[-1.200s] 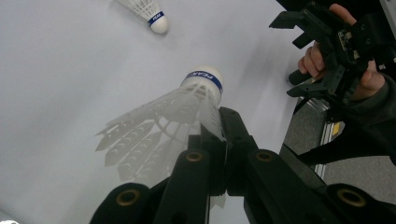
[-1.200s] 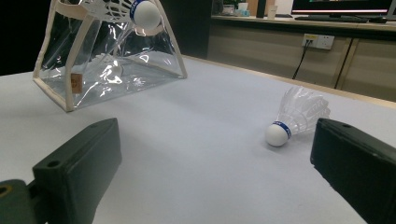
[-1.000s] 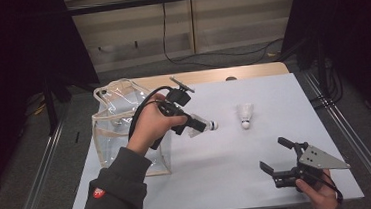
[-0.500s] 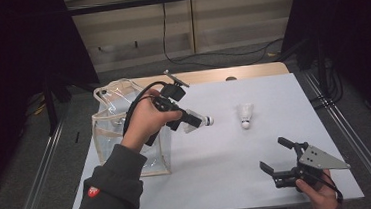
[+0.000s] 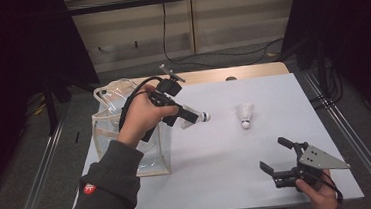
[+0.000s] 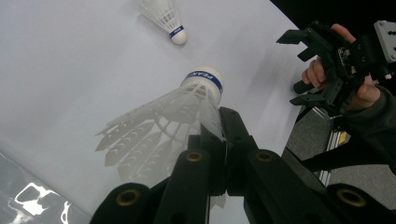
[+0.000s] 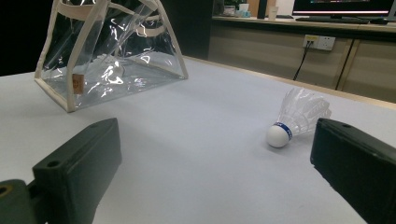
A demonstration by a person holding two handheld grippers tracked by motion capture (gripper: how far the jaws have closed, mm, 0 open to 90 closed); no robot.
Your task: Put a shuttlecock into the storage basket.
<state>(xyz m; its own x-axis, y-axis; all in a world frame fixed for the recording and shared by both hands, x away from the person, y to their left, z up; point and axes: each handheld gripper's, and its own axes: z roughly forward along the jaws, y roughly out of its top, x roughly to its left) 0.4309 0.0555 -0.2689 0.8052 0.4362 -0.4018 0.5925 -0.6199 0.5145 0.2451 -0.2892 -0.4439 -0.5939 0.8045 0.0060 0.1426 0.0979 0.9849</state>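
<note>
My left gripper (image 5: 193, 117) hovers above the white table (image 5: 219, 182), shut on the feather skirt of a white shuttlecock (image 5: 200, 118) whose cork points right. In the left gripper view the black jaws (image 6: 218, 127) pinch that shuttlecock (image 6: 187, 100) at its skirt edge. A second shuttlecock (image 5: 245, 115) lies on the table further right, cork toward me. It also appears in the left gripper view (image 6: 166, 16) and between my right jaws (image 7: 299, 116). My right gripper (image 5: 273, 153) sits low at the front right, open and holding nothing (image 7: 215, 158).
A clear plastic bag (image 5: 125, 134) with cream trim stands at the table's left edge, just behind my left hand (image 7: 112, 51). The table's wooden back edge (image 5: 251, 71) and a metal rail (image 5: 356, 136) on the right bound the surface.
My left gripper has carried the shuttlecock a little leftward and away from me, nearer the bag. The right gripper has stayed in place, open.
</note>
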